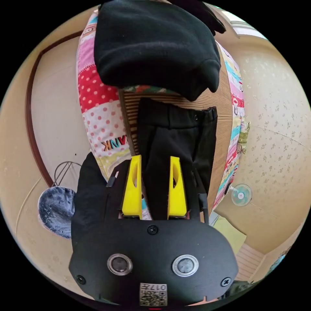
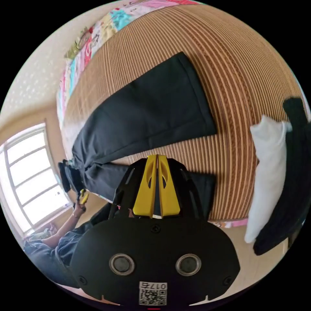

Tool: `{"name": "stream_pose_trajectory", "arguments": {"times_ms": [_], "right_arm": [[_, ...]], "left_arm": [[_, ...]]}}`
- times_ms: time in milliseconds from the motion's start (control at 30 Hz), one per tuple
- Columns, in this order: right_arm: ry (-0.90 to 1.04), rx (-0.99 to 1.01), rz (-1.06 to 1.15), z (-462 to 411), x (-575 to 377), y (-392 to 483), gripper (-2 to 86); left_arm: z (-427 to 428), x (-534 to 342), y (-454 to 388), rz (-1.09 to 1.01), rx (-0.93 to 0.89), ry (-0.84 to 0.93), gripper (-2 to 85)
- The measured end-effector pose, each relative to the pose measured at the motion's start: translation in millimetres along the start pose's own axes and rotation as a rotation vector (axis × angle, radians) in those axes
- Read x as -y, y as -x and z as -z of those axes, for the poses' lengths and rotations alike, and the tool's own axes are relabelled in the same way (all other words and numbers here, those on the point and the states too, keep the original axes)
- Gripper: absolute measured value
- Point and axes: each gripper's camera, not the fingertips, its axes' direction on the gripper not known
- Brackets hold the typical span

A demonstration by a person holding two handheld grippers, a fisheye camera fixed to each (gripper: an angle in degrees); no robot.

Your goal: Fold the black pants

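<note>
Item: black pants [image 2: 142, 116]. They lie on the striped mat [image 2: 246, 81] that covers the bed, one leg spread flat across it with its hem toward the middle, the other leg running under your right hand-held gripper [image 2: 157, 184]. In the left gripper view the waistband end [image 1: 178, 129] sits just ahead of your jaws, button side up.

Item: left hand-held gripper [image 1: 155, 188]. Its yellow jaws stand apart with black cloth between them; you cannot tell from here whether they press on it, so count it as open around the fabric.

Item: right hand-held gripper. Its jaws are brought together to a thin slit at the near edge of the lower leg; whether cloth is caught between them cannot be made out.

Item: other things. A folded black garment [image 1: 155, 48] rests beyond the waistband on the patchwork quilt [image 1: 97, 97]. In the right gripper view a white cloth [image 2: 265, 175] and a dark garment [image 2: 291, 181] lie at the mat's far side, well apart from the legs.

Step in hand, as judged: taking hold of waist and leg to bring the two legs together. Close your left jaws fully on the waistband before lifting. Take both layers at the leg edge. Keep the fabric taut between your hands, lay seam on seam, and stay clear of the folded garment.
</note>
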Motion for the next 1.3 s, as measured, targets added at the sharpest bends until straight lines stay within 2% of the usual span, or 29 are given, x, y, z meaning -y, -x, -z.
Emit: {"name": "stream_pose_trajectory", "arguments": {"times_ms": [133,233,300,400,467,633,700,767,867,967,1067,1133,1200,1300], "right_arm": [[-0.073,0.241,-0.286,-14.5,-87.8,-59.1,3.0],[-0.130,0.410,-0.567,-46.9,-160.3,-103.2,5.8],[-0.173,0.616,-0.789,-83.7,-206.8,-129.1,8.8],[-0.256,0.874,-0.894,-124.2,-231.9,-138.2,11.5],[-0.296,0.913,-0.911,-135.1,-231.9,-135.7,11.5],[-0.236,0.666,-0.817,-123.4,-214.1,-122.4,6.4],[-0.317,0.632,-0.669,-101.9,-204.8,-108.8,4.1],[-0.341,0.649,-0.639,-90.9,-199.8,-102.1,3.3],[-0.496,0.664,-0.547,-50.0,-186.7,-74.1,2.5],[-0.592,0.550,-0.349,4.8,-142.8,-19.6,2.1],[-0.582,0.519,-0.244,30.2,-69.6,17.5,1.9],[-0.534,0.433,-0.254,32.4,-16.6,35.5,1.8],[-0.491,0.330,-0.259,25.9,46.8,55.3,1.6],[-0.555,0.372,-0.191,22.2,88.3,81.7,1.3]], "left_arm": [[7.4,19.0,19.0,0.068,0.011,-0.024,13.4],[-9.1,29.2,28.1,0.067,-0.056,0.079,10.7],[-14.3,30.8,32.7,0.078,-0.008,0.162,7.3],[-1.9,35.0,37.4,0.002,0.006,0.248,4.0],[16.1,37.2,42.2,-0.073,-0.036,0.311,3.7],[61.4,24.9,38.5,-0.260,-0.164,0.380,3.4],[76.2,18.4,34.9,-0.299,-0.199,0.401,3.1],[92.7,9.1,26.2,-0.333,-0.248,0.417,2.9],[113.0,-3.9,-2.7,-0.394,-0.305,0.393,2.8],[123.8,-6.5,-54.8,-0.502,-0.285,0.345,2.9],[102.9,9.1,-119.6,-0.590,-0.218,0.307,3.1],[71.2,25.2,-154.0,-0.598,-0.176,0.296,3.6],[35.2,41.9,-173.8,-0.530,-0.152,0.272,4.4],[11.4,47.0,-194.3,-0.455,-0.159,0.109,4.5]]}}
